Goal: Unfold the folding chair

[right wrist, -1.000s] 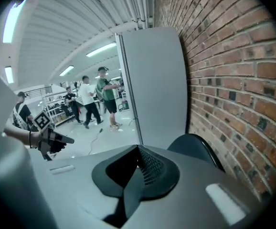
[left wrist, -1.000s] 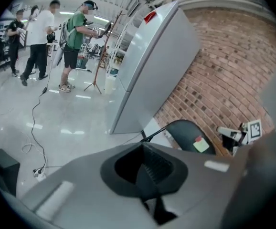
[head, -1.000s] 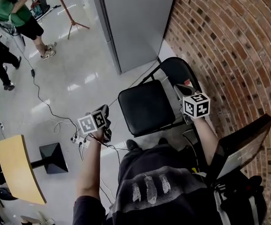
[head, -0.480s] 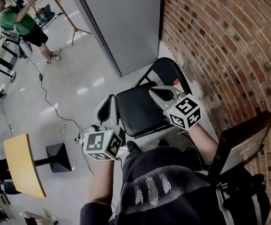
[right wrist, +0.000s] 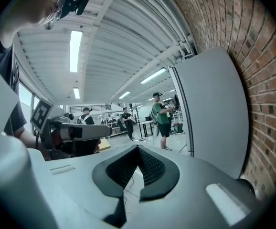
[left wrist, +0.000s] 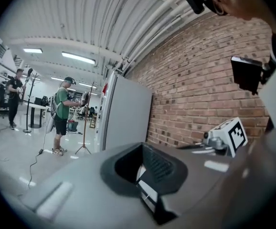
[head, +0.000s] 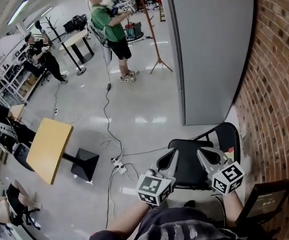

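Note:
The black folding chair stands unfolded by the brick wall, seat flat, its backrest toward the wall. My left gripper hovers over the seat's left edge and my right gripper over its right side. Both point roughly level, away from me, and touch nothing. In the left gripper view the left gripper has its black pads together with nothing between them. The right gripper looks the same in its own view. The chair shows in neither gripper view.
A tall grey cabinet stands behind the chair beside the brick wall. A wooden table on a black base, with a floor cable and power strip, lies left. A person in a green shirt works by a tripod stand. A black screen sits lower right.
Both grippers rose from the chair's sides and now point level above the seat. The head view tilted up and shows more of the room. The chair stayed unfolded.

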Motion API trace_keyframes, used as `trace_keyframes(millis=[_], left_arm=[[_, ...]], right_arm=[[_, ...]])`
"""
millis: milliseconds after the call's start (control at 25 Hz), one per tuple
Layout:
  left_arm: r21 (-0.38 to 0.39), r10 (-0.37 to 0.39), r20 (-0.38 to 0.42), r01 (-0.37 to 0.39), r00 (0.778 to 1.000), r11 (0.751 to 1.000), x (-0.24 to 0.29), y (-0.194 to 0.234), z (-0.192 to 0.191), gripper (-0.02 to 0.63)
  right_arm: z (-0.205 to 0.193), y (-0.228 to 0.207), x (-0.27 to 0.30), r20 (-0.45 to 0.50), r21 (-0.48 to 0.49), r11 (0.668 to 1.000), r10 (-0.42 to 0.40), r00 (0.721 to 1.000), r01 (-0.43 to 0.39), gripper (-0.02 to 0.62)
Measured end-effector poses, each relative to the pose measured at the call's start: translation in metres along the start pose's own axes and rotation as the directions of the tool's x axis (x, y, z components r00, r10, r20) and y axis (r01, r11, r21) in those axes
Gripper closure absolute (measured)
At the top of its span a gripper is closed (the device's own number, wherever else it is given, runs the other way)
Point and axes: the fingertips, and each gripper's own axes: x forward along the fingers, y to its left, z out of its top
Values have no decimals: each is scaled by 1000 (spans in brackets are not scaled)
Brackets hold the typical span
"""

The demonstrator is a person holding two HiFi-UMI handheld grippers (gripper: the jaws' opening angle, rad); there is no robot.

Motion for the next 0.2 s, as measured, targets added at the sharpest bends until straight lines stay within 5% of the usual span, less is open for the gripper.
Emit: trace_keyframes(millis=[200], left_arm=[[-21, 4, -43, -5, 999, 1000, -25, -4, -21, 604]], right_arm=[[-24, 29, -7, -20, 32, 999, 34, 999, -34, 594]])
